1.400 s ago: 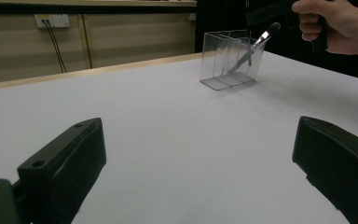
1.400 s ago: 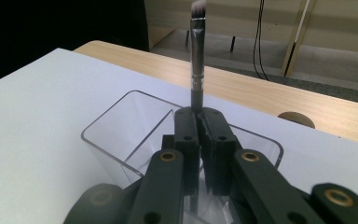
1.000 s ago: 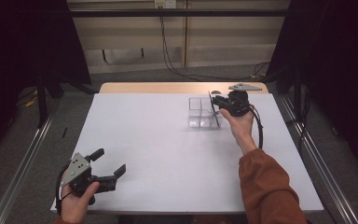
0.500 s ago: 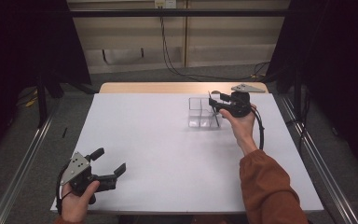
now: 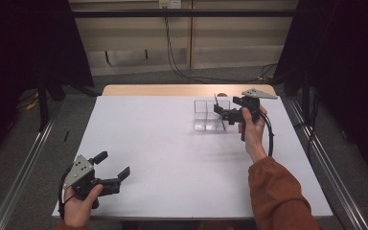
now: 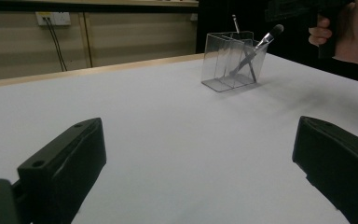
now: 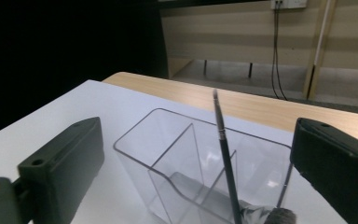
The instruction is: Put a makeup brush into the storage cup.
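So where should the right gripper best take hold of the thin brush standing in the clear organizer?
Probably the upper handle of the thin brush, coming from above. It stands nearly upright in the clear organizer and its top rises above the rim, while the lower part lies behind the walls. The right gripper is open, one of the fingers on each side of it.

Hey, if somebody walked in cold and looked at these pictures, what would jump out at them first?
Probably the clear organizer at the far right of the white table, with two thin brushes standing in its compartments. The right gripper hovers open right beside it, while the left gripper sits open at the near left corner.
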Demonstrator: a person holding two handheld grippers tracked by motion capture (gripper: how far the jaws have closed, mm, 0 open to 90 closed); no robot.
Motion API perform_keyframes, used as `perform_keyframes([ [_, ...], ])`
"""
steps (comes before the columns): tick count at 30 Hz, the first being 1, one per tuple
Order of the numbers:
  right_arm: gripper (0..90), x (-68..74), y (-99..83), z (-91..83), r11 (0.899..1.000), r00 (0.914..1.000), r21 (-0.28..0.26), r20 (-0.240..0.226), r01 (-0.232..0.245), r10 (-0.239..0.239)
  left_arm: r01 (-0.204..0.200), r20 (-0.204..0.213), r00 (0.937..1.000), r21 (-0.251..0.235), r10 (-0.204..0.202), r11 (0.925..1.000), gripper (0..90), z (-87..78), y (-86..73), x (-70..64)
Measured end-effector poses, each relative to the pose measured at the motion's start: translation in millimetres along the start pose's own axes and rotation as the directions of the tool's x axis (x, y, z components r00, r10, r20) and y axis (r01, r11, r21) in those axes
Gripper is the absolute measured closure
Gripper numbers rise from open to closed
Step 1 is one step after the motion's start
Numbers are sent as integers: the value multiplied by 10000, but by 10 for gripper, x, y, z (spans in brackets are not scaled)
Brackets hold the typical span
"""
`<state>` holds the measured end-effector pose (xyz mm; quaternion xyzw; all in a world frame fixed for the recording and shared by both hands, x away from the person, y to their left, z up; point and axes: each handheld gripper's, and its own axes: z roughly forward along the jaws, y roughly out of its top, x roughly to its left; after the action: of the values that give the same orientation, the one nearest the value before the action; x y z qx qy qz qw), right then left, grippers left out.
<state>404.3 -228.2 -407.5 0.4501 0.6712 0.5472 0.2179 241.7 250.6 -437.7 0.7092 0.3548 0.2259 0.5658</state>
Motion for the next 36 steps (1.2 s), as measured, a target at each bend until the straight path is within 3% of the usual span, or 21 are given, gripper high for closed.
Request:
perform_keyframes([
  [6, 45, 72, -29, -54, 9996, 9989, -246, 443, 140, -129, -2, 17, 10000, -98, 2, 10000, 27, -39, -11, -4],
  [12, 46, 92, -78, -102, 9996, 9984, -267, 555, 124, -109, -31, 64, 10000, -119, 32, 9999, 27, -17, -1, 0],
  [23, 16, 61, -160, -358, 9984, 9942, -347, 993, 438, -402, -160, 148, 9998, -100, 162, 9998, 20, 10, 1, 9],
  [30, 10, 74, -223, -508, 9985, 9951, -361, 913, 423, -388, 45, 204, 9998, -162, -41, 9999, 18, 11, -2, 15],
  [36, 11, 74, -287, -606, 9980, 9951, -506, 933, 380, -332, -68, 241, 9997, -239, 74, 9997, 18, 12, 3, 17],
])
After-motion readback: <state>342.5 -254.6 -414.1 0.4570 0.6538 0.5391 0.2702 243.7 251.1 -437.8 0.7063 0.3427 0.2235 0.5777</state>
